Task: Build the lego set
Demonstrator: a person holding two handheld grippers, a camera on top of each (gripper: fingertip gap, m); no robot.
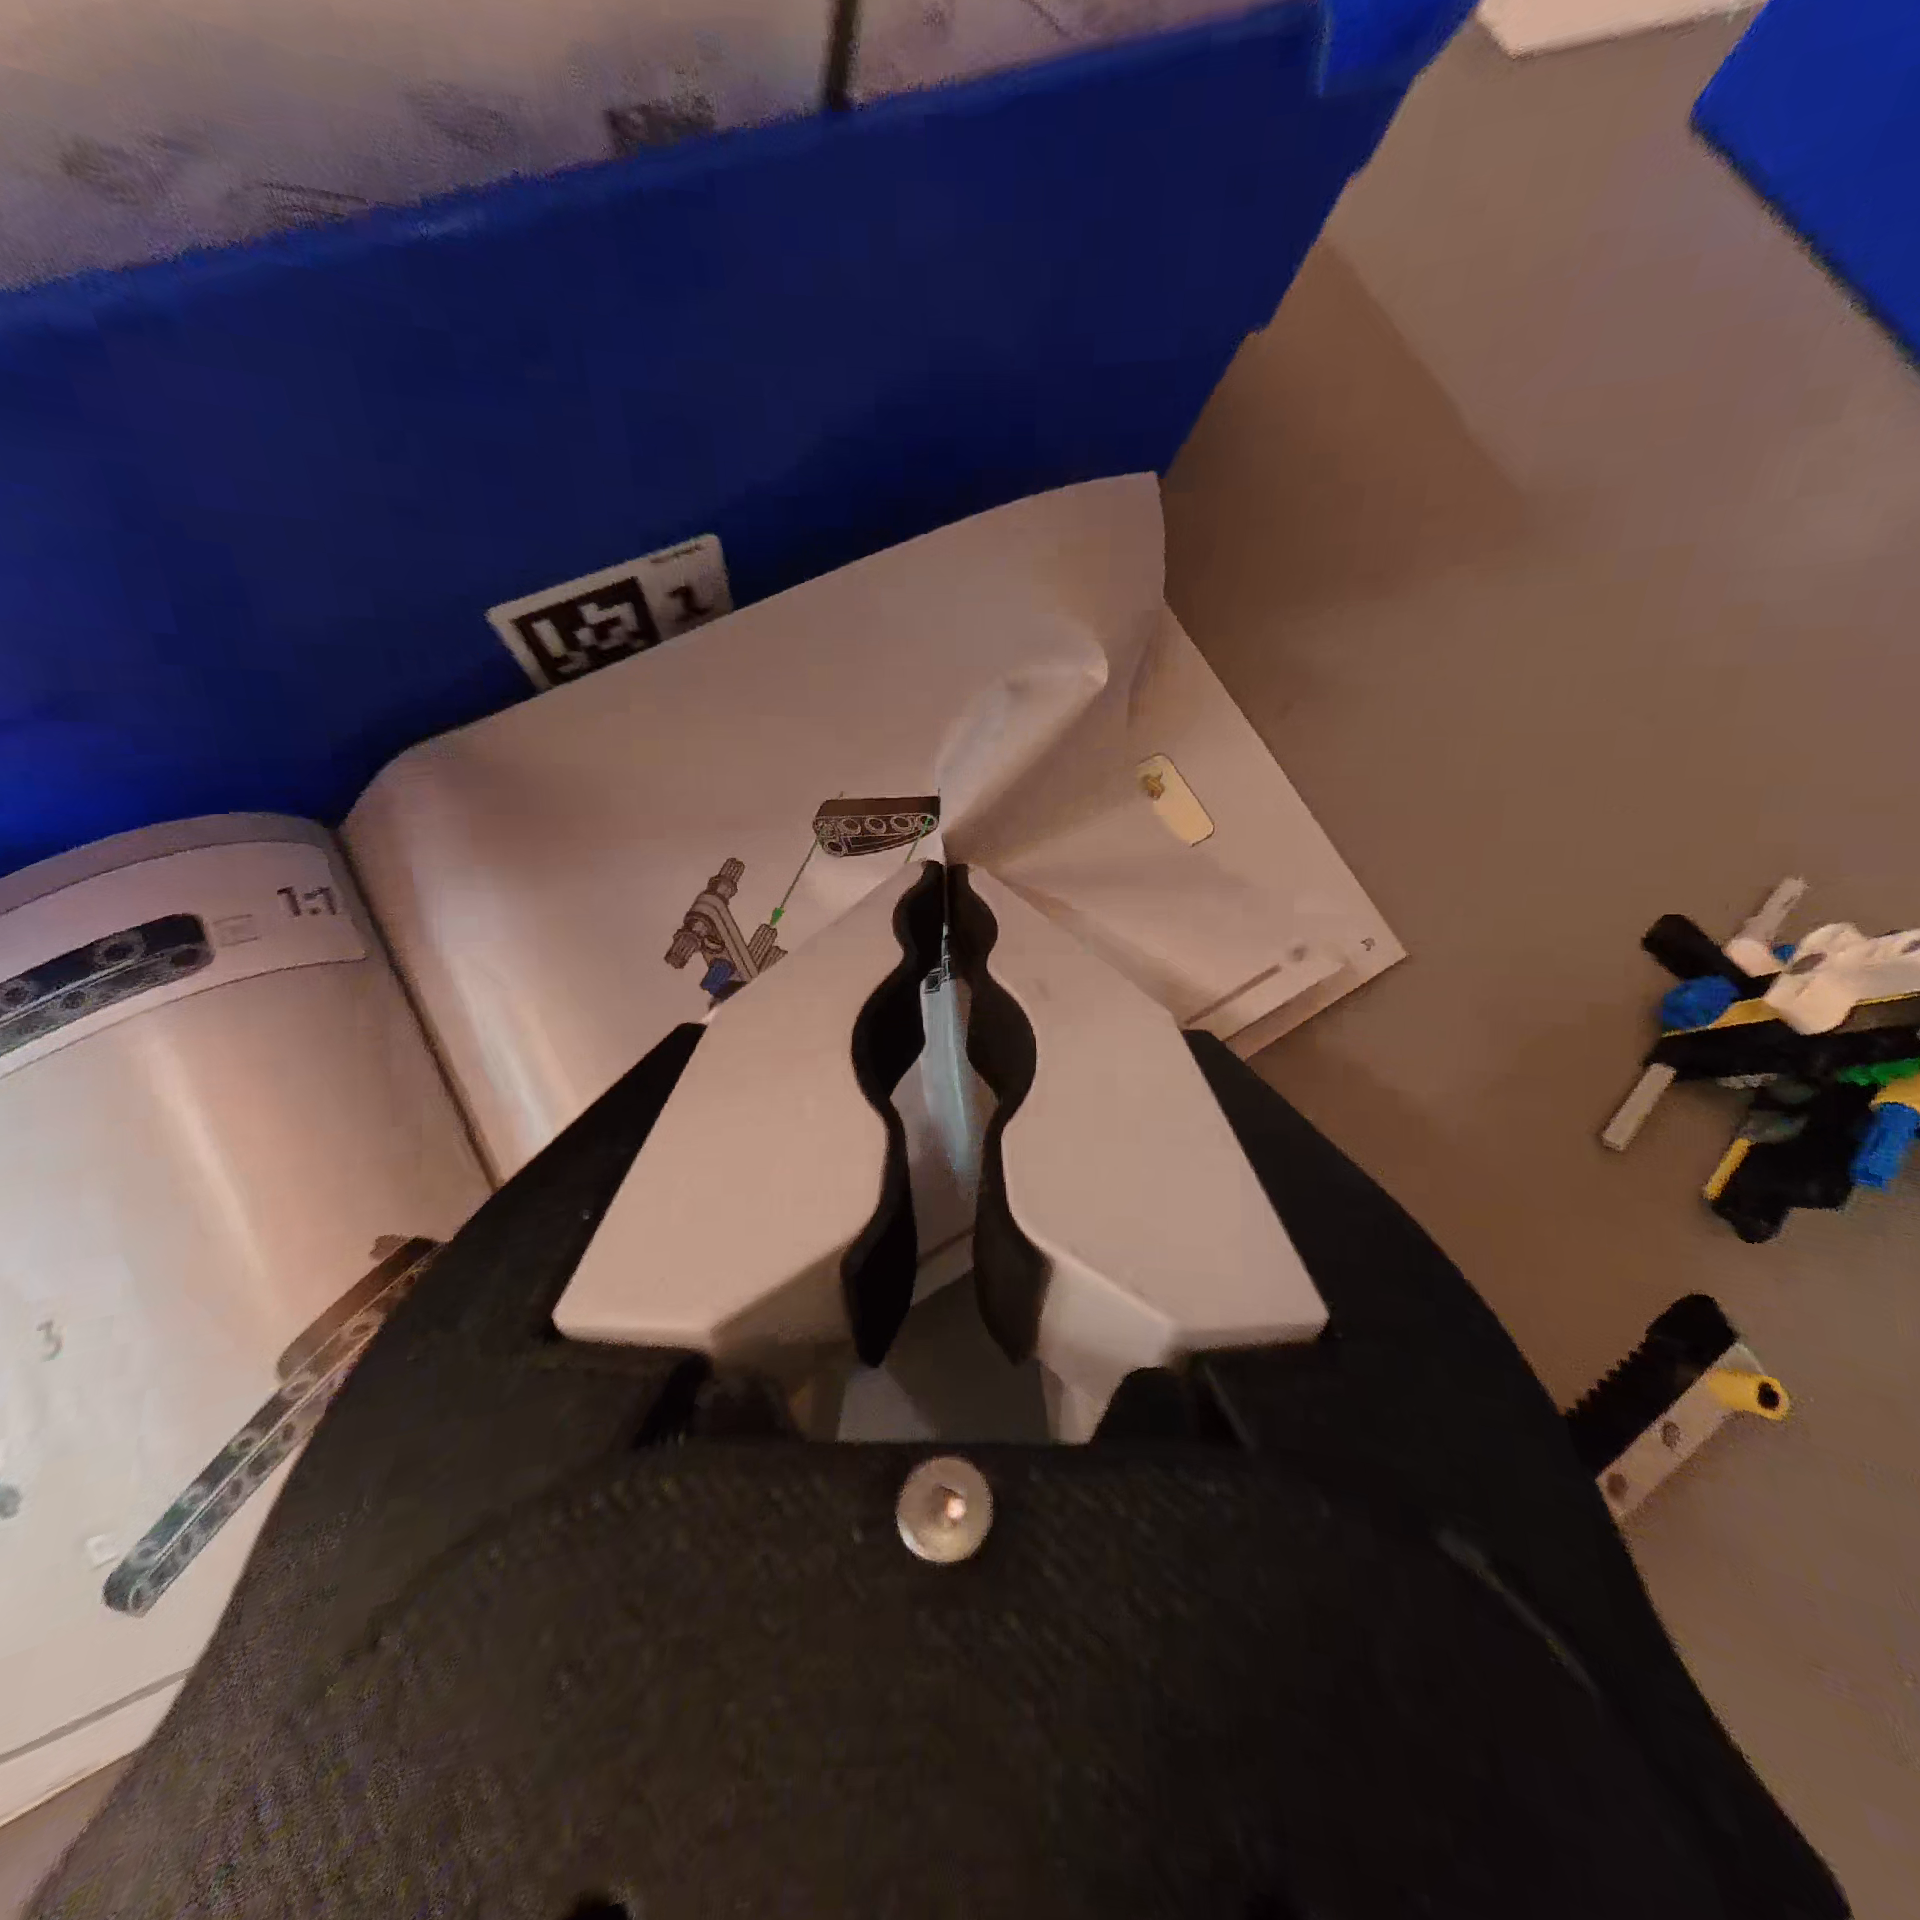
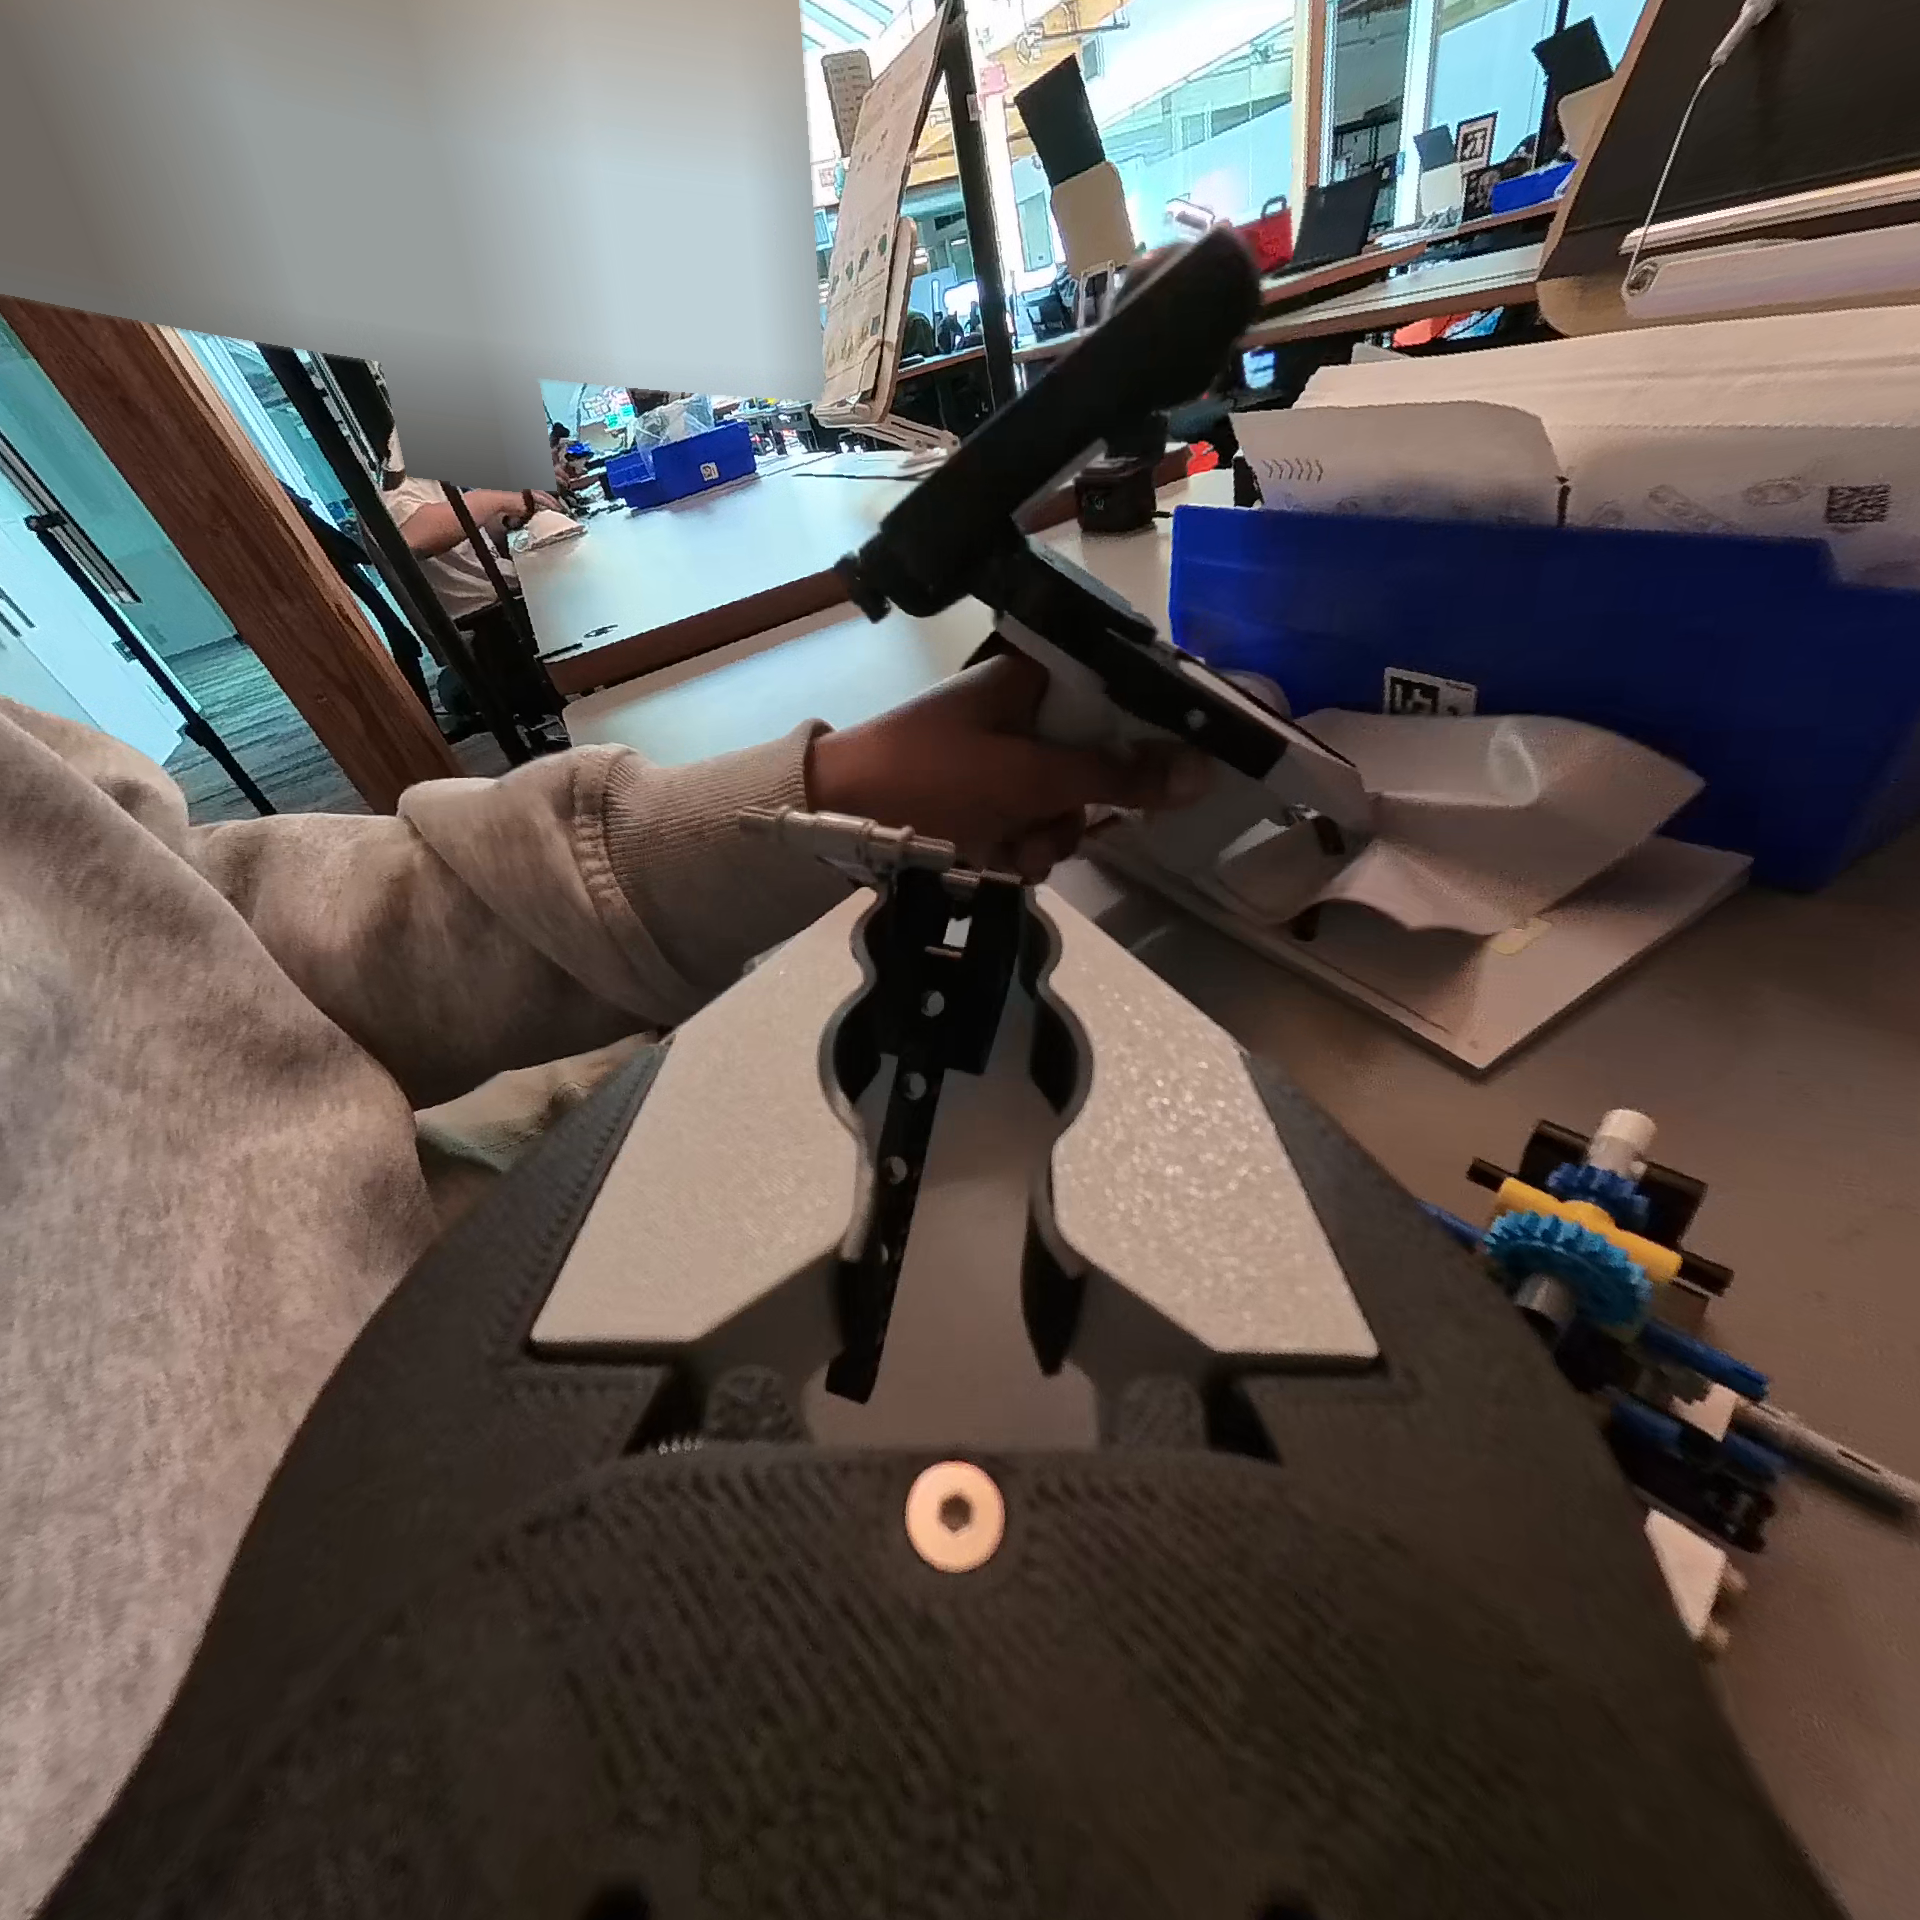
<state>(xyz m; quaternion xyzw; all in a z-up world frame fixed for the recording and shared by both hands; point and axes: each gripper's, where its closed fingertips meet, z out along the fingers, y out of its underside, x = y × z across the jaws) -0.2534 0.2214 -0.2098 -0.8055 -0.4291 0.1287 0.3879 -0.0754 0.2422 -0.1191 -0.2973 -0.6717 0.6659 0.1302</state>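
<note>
My left gripper (image 1: 945, 878) is shut on a page (image 1: 1049, 727) of the open instruction booklet (image 1: 644, 790) and lifts it into a peak. The right wrist view shows the same gripper (image 2: 1320, 821) pinching the curled page (image 2: 1507, 790) above the booklet (image 2: 1455, 997). My right gripper (image 2: 951, 914) is shut on a black lego assembly (image 2: 914, 1039) made of holed beams, with a grey axle pin (image 2: 842, 836) across its top. It hovers above the table, in front of the person's sleeve.
A blue bin (image 1: 623, 364) stands behind the booklet; it also shows in the right wrist view (image 2: 1507, 623). A partly built lego model (image 1: 1787, 1049) lies on the table at right, also in the right wrist view (image 2: 1600, 1278). A loose beam with a yellow pin (image 1: 1673, 1403) lies nearby. The tips of one gripper are about 20 centimeters away from the tips of the other.
</note>
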